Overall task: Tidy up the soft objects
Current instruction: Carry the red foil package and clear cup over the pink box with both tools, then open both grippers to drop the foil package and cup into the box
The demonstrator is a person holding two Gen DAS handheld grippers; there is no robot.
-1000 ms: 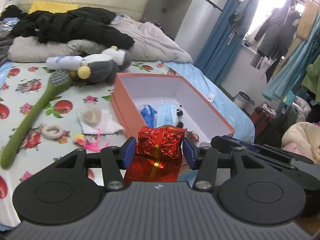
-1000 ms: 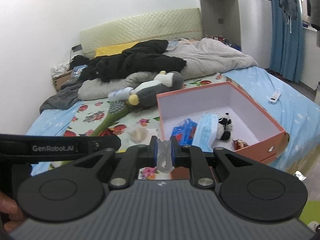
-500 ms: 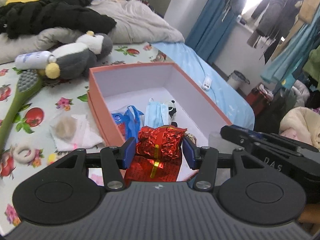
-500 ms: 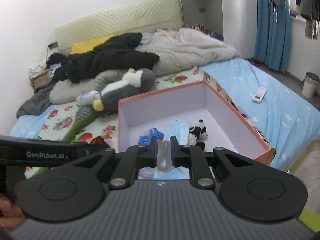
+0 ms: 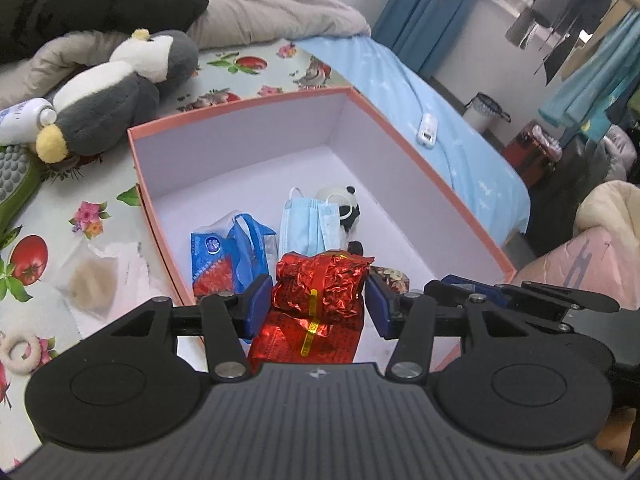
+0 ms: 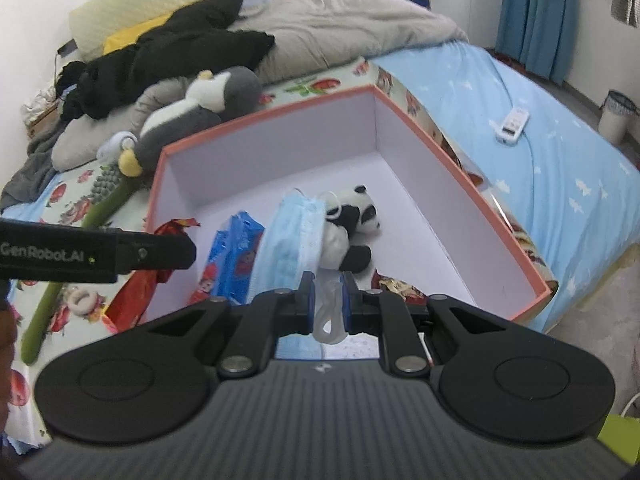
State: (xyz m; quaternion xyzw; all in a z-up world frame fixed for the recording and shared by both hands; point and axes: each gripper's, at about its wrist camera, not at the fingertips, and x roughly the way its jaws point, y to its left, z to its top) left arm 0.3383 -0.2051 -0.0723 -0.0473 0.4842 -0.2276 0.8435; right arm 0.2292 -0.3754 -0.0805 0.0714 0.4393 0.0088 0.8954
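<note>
Bedding fills the room: a bed (image 5: pixel 420 92) with a light blue sheet and a fruit-print cover, a grey quilt (image 6: pixel 352 28) and black clothes (image 6: pixel 168 52) heaped near the headboard, blue curtains (image 6: pixel 536 12) beyond. On the bed sits an orange box (image 6: pixel 472 196), open, with a grey plush penguin (image 5: pixel 116 96) just beside its far left corner. Inside lie a blue packet (image 5: pixel 224 256), a face mask (image 5: pixel 304 224) and a small panda toy (image 6: pixel 352 224). The left tool (image 5: pixel 318 306) is clenched on a red foil packet (image 5: pixel 322 284) above the box's near wall. The right tool (image 6: pixel 328 300) pinches a translucent white soft piece (image 6: pixel 328 312) over the box's near edge.
</note>
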